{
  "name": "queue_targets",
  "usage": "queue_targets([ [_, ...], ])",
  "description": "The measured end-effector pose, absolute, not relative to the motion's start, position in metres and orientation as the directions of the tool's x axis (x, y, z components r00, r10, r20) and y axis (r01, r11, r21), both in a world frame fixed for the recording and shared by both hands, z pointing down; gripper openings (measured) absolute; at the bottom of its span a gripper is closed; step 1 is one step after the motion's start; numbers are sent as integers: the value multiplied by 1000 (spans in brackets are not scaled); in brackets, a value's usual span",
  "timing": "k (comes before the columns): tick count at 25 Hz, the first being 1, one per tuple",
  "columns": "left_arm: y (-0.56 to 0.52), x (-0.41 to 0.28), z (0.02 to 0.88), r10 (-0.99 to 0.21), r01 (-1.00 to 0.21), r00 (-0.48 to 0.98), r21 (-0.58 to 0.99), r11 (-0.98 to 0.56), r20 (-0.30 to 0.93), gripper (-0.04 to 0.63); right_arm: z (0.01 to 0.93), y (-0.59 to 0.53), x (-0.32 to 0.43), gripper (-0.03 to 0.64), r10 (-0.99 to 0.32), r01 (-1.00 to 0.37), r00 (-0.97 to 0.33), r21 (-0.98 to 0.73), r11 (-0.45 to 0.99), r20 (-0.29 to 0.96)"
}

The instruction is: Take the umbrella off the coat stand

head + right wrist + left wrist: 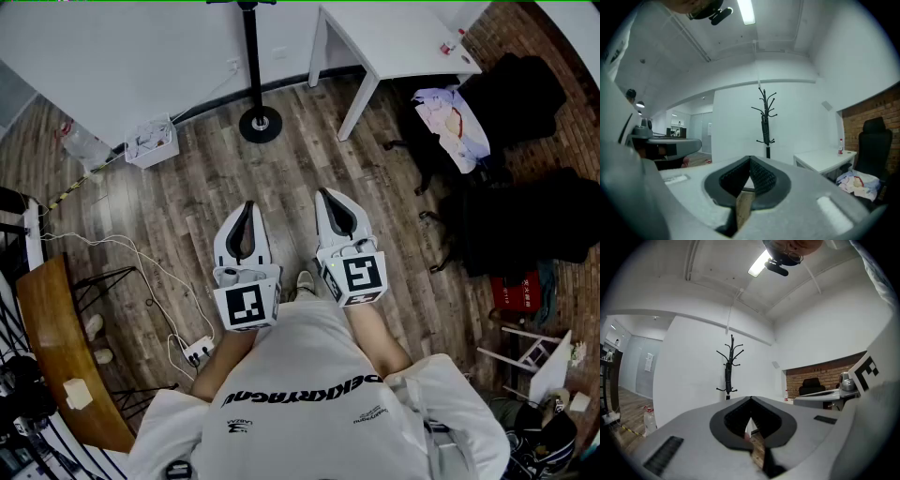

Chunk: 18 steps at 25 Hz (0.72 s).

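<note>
Wood floor [187, 197], white wall ahead. I am holding both grippers level and side by side. The left gripper [247, 206] is sitting with jaws closed together, nothing between them; the right gripper [324, 193] is doing the same. The coat stand [253, 66] is standing at 12 o'clock, well apart from both. The umbrella [727, 376] is hanging furled against its pole. A white table [394, 42] is standing at 1 o'clock.

Head view steeply down, gripper views level, sharing coat stand [768, 150]
</note>
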State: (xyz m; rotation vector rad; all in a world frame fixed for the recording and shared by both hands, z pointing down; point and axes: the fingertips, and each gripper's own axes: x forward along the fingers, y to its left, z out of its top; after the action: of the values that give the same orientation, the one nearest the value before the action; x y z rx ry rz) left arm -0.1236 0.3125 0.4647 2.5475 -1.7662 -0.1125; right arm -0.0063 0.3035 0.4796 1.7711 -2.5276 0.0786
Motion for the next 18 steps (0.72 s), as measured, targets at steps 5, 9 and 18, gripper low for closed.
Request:
queue_targets([
  [5, 304, -87, 459, -938, -936, 347, 55, -347, -22, -3, 479, 297, 25, -2, -928, -932, -363, -49, 360, 83],
  [9, 296, -58, 456, -940, -939, 340, 54, -340, -25, -3, 473, 288, 50, -2, -924, -925, -379, -37, 378, 55],
  [18, 284, -20, 464, -953, -953, 303, 29, -303, 3, -3, 485, 265, 84, -2, -903, -905, -424, -68, 420, 68],
])
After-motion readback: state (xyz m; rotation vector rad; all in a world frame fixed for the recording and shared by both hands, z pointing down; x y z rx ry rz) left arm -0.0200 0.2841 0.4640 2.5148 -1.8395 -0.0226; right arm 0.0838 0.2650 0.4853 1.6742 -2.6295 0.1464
